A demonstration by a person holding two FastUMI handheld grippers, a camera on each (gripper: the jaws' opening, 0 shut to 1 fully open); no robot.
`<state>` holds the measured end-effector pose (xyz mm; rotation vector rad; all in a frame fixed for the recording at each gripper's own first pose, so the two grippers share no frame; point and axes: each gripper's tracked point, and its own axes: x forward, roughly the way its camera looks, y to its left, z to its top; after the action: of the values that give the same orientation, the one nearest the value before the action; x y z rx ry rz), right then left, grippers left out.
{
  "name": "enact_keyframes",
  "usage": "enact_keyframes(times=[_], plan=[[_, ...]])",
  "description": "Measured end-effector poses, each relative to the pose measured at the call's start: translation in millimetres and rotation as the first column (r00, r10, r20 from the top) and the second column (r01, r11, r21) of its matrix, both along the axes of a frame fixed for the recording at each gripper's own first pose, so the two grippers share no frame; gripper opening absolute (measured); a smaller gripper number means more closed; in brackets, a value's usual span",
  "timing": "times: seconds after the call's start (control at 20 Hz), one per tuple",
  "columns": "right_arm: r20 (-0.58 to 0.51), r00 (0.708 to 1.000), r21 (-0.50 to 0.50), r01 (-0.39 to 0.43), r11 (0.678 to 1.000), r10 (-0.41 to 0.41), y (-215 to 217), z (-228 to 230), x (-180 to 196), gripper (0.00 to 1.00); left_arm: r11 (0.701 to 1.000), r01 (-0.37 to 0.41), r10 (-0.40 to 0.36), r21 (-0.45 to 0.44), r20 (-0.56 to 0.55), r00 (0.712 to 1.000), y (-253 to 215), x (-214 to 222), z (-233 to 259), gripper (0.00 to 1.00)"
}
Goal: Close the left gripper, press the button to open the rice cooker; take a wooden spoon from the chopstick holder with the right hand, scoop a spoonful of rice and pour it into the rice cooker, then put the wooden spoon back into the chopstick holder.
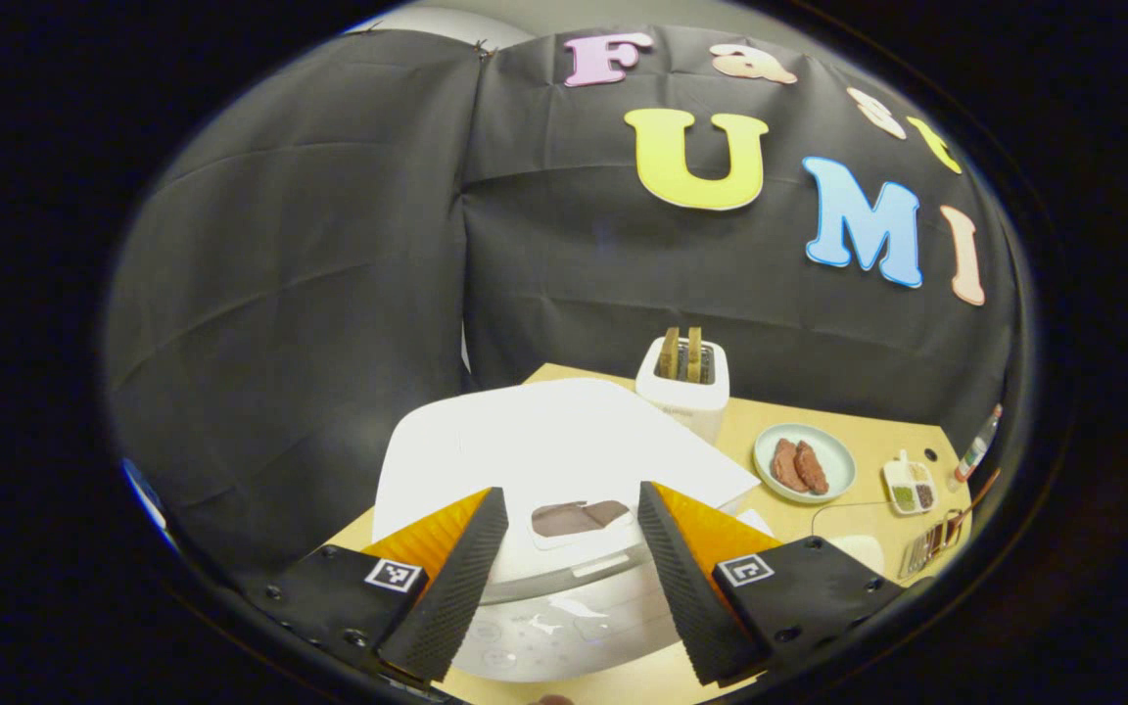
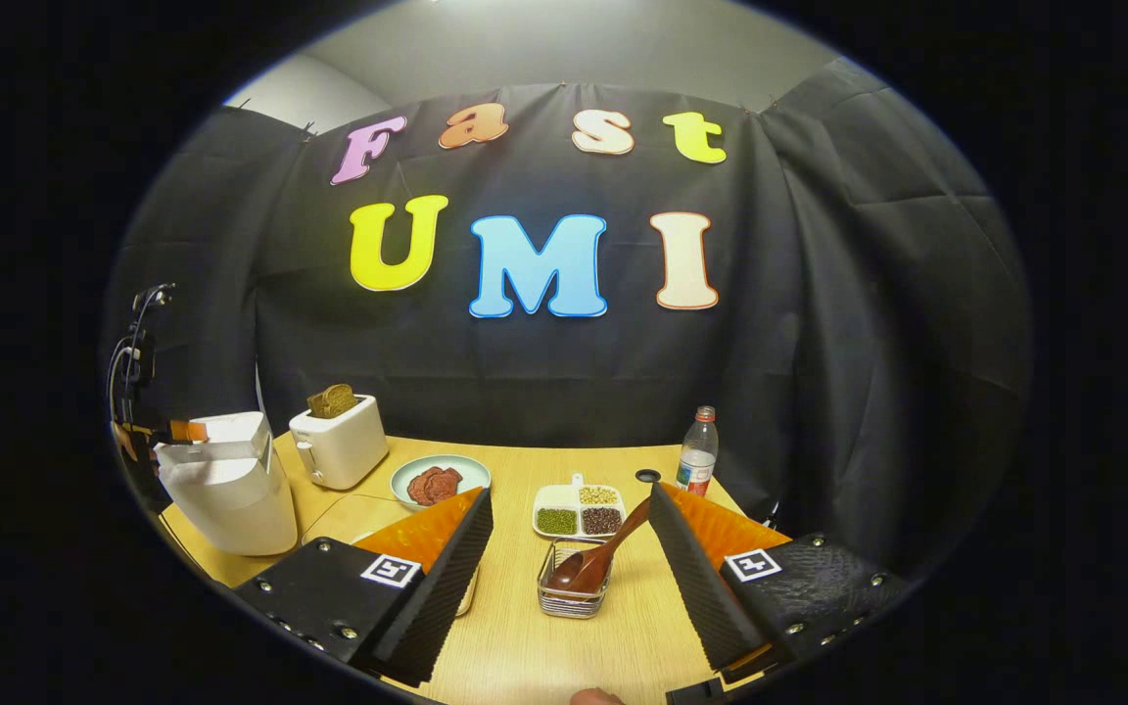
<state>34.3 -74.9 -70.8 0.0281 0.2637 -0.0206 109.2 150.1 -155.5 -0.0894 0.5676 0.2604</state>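
Right gripper view: one wooden spoon, one chopstick holder.

No readable text: toaster front mark too small, bottle label illegible.

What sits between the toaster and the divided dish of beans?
In the right gripper view, a plate of sliced meat lies between the toaster and the divided dish, on the table.

Both tongs, left and right, share wedge-shaped fingers with ridged inner pads, bolted to dark screw-studded mounts each bearing a square black-and-white marker
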Motion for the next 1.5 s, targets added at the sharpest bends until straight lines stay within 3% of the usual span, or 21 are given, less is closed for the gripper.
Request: enact_keyframes(times=[0.15, 0.2, 0.4, 0.65, 0.95, 1.1, 1.5], plan=[[-0.007, 1.0, -0.011, 0.001, 1.0, -0.001, 0.3, -2.3, -0.9, 0.97, 1.0, 0.011, -0.011, 0.005, -0.011, 1.0, -1.1, -0.2, -6.9, 0.9], [-0.009, 1.0, -0.014, 0.002, 1.0, -0.003, 0.2, -3.2, -0.9, 0.97, 1.0, 0.014, -0.014, -0.001, -0.02, 1.0, -2.7, -2.8, -10.3, 0.94], [-0.017, 1.0, -0.009, 0.006, 1.0, -0.006, -0.1, -6.8, -1.5, 0.97, 0.999, 0.046, -0.046, 0.022, -0.035, 0.998, -7.0, -1.9, -23.6, 0.96], [-0.03, 1.0, 0.009, -0.004, 1.0, 0.005, 6.6, -12.4, -3.0, 0.98, 0.999, 0.047, -0.047, -0.01, -0.002, 0.999, -5.8, -10.2, -24.3, 0.98], [0.026, 0.999, 0.006, -0.043, 0.999, 0.043, 20.8, 14.5, 1.5, 0.97, 0.988, 0.136, -0.141, 0.066, 0.068, 0.988, -22.8, 0.0, -3.1, 0.96], [0.066, 0.996, 0.012, -0.058, 0.998, 0.057, 28.2, 35.6, 2.2, 0.97, 0.969, 0.172, -0.206, 0.176, 0.2, 0.958, -33.8, 1.2, 58.6, 0.99], [0.183, 0.978, 0.026, -0.11, 0.994, 0.104, 56.4, 89.1, -8.5, 0.98, 0.959, 0.202, -0.268, 0.198, 0.415, 0.869, -86.0, -46.0, 159.8, 1.0]])
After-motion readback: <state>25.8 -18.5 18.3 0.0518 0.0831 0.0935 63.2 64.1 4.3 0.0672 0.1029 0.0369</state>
